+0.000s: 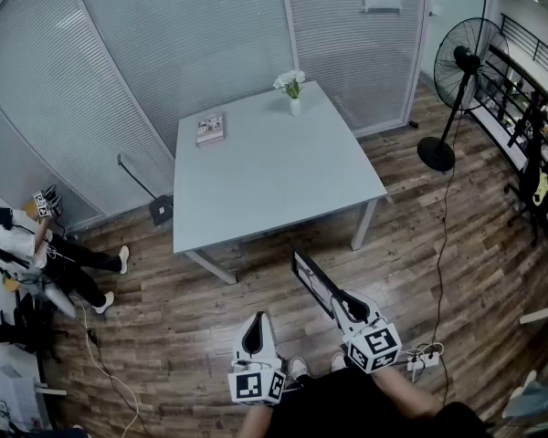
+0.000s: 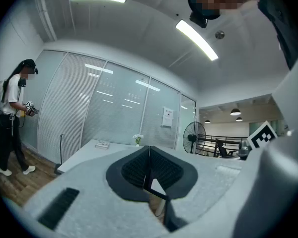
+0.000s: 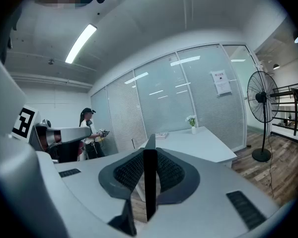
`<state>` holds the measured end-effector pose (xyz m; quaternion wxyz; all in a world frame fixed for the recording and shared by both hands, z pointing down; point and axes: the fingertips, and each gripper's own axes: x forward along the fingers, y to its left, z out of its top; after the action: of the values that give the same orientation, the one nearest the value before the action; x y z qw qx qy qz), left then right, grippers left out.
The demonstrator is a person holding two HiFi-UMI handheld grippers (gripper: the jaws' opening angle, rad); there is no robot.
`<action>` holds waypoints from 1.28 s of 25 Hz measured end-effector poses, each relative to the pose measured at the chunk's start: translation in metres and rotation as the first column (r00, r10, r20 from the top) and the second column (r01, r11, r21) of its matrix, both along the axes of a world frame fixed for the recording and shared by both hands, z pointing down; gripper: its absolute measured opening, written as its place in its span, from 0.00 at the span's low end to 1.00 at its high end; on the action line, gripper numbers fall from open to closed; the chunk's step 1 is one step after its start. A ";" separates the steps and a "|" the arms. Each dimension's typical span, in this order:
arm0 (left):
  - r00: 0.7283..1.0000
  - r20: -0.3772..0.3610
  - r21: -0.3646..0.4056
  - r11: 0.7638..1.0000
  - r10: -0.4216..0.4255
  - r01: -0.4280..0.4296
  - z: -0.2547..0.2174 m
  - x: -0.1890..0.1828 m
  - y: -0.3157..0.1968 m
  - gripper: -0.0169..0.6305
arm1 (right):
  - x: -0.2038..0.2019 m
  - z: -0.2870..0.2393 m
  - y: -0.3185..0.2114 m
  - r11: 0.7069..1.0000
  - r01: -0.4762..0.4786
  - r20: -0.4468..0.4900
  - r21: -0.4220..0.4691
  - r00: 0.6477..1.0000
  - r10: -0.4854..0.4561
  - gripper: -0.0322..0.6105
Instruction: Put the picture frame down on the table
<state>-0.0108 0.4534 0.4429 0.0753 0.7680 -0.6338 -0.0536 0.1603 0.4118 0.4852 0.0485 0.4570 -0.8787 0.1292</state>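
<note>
The picture frame (image 1: 311, 281) is a thin black-edged panel held above the wooden floor, short of the table's near edge. My right gripper (image 1: 343, 302) is shut on its near end. In the right gripper view the frame (image 3: 149, 187) stands edge-on between the dark pads (image 3: 130, 172). My left gripper (image 1: 255, 323) hangs beside it to the left, shut, with nothing in it; its jaws meet along one line in the left gripper view (image 2: 149, 151). The pale grey table (image 1: 283, 185) lies ahead of both grippers.
A book (image 1: 210, 128) lies at the table's far left, and a small vase of white flowers (image 1: 293, 88) stands at its far edge. A standing fan (image 1: 464, 67) is at the right. A person (image 1: 32, 245) stands at the left by the glass wall. Cables cross the floor.
</note>
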 end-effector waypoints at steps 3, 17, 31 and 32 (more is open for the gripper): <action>1.000 -0.002 0.003 1.000 0.004 -0.004 -0.001 0.001 0.005 0.06 | -0.001 0.000 0.005 1.000 0.006 0.005 0.001 1.000 -0.006 0.16; 1.000 -0.006 0.018 1.000 0.013 -0.013 -0.001 0.002 0.014 0.06 | -0.003 -0.004 0.015 1.000 -0.007 0.009 0.022 1.000 0.007 0.16; 0.999 -0.007 0.029 0.999 0.042 -0.042 0.001 -0.052 0.002 0.06 | -0.055 -0.006 0.005 0.999 -0.041 -0.021 0.022 0.999 0.041 0.16; 0.999 -0.013 0.028 0.999 0.045 -0.045 0.000 -0.058 0.001 0.06 | -0.060 -0.006 0.005 0.999 -0.046 -0.022 0.021 0.999 0.046 0.16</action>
<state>-0.0684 0.4541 0.4433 0.0702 0.7826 -0.6150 -0.0657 0.1003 0.4167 0.4797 0.0506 0.4789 -0.8687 0.1163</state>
